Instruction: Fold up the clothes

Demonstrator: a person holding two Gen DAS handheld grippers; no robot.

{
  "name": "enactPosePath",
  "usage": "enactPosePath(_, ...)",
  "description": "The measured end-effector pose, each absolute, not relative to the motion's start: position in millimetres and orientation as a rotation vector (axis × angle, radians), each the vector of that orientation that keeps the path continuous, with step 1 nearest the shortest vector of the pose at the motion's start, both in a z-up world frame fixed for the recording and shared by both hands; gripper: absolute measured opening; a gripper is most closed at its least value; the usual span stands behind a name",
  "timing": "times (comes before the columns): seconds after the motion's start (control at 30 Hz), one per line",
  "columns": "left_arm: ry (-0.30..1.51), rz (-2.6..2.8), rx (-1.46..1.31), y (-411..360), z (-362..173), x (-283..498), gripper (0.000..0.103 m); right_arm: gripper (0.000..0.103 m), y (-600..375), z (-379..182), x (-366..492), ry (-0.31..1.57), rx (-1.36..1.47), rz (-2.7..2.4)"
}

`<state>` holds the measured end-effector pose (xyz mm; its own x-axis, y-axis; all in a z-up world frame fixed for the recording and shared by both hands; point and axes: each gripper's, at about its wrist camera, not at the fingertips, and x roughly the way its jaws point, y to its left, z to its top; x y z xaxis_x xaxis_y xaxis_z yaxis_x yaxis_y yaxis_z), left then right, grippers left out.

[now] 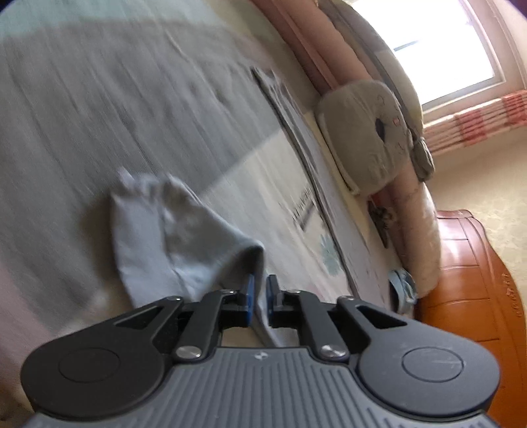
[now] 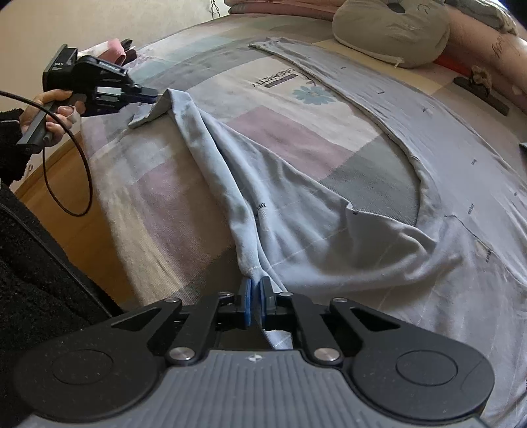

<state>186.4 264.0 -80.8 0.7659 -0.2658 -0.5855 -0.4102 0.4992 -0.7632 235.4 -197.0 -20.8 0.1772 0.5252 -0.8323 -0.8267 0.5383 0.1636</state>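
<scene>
A light blue garment lies spread over the bed, bunched into a long ridge between my two grippers. My right gripper is shut on one end of that ridge at the near edge, and cloth runs out from between its blue pads. At the far left, my left gripper, held in a person's hand, pinches the other end, which stands lifted off the sheet. The left wrist view is blurred. It shows the left gripper with pale garment cloth in the narrow gap between its pads.
The bed has a patchwork sheet of grey, pink and cream squares. A grey pillow and pink bedding lie at the head. A wooden bed frame borders the mattress. A black cable loops beside a black fleece sleeve.
</scene>
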Motion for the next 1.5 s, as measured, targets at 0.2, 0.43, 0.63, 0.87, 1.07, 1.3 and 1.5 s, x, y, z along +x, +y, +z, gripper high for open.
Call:
enactPosePath(0.2, 0.712, 0.103, -1.158, 259, -107, 207, 0.017, 0.01, -201, -23, 235, 1.001, -0.323, 0.955)
enactPosePath(0.43, 0.65, 0.156, -1.137, 266, -103, 212, 0.022, 0.011, -207, -27, 233, 1.013, -0.294, 0.935)
enactPosePath(0.63, 0.638, 0.188, -0.996, 265, -79, 206, 0.0, 0.011, -207, -28, 231, 1.017, -0.308, 0.937)
enactPosePath(0.87, 0.585, 0.203, -0.839, 261, -25, 167, 0.0, 0.022, -226, -24, 213, 1.05, -0.329, 0.901)
enactPosePath(1.07, 0.668, 0.298, -0.86, 273, -40, 140, 0.0, 0.027, -284, -39, 195, 1.141, -0.076, 0.707)
enactPosePath(1.3, 0.755, 0.338, -0.93, 274, -77, 138, 0.0, 0.037, -377, -70, 179, 1.055, 0.507, 0.381)
enactPosePath(1.5, 0.77, 0.337, -0.91, 271, -76, 147, 0.0, 0.036, -397, -98, 182, 0.914, 0.828, 0.277)
